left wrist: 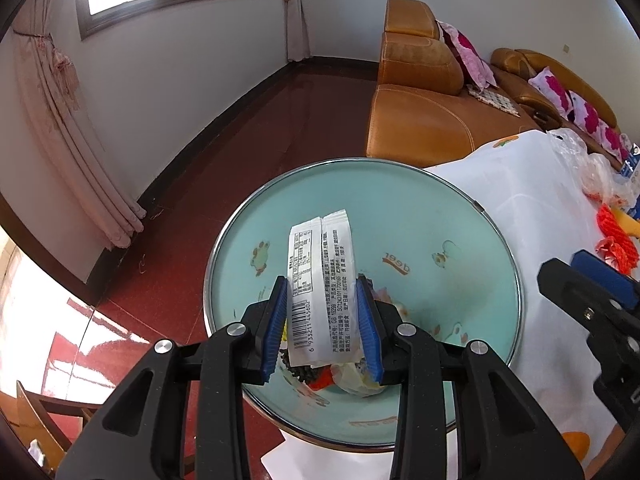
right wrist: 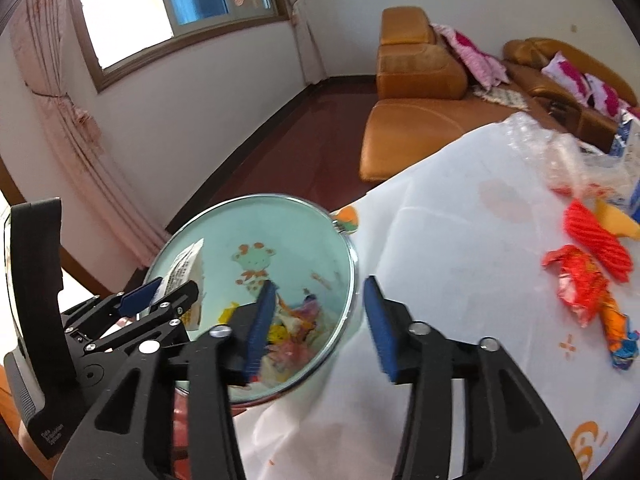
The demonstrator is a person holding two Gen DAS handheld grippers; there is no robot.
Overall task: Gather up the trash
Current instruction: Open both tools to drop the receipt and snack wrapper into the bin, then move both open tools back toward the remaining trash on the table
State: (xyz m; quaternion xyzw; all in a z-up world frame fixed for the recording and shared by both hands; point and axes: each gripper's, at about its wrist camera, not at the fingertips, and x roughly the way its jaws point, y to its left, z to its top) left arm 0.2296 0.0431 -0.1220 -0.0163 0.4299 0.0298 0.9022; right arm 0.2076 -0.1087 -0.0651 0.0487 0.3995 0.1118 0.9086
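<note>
A round teal bin [left wrist: 400, 208] with cartoon animals and a metal rim stands at the edge of the white-clothed table [left wrist: 520, 184]. My left gripper [left wrist: 323, 328] is shut on a white printed wrapper [left wrist: 320, 264], held upright over the bin's mouth. Crumpled coloured wrappers [left wrist: 352, 380] lie at the bin's bottom. In the right wrist view my right gripper [right wrist: 320, 326] is open and holds nothing, straddling the rim of the bin [right wrist: 280, 224] on the table side. The left gripper [right wrist: 160, 292] shows there with the wrapper [right wrist: 184, 264] over the bin's far side.
On the table [right wrist: 460, 240] to the right lie a crumpled red wrapper [right wrist: 576, 280], a red ribbed piece [right wrist: 596, 240], a yellow scrap [right wrist: 616, 220], a clear plastic bag [right wrist: 560, 152] and a blue-white carton [right wrist: 628, 136]. An orange sofa [right wrist: 420, 120] stands behind.
</note>
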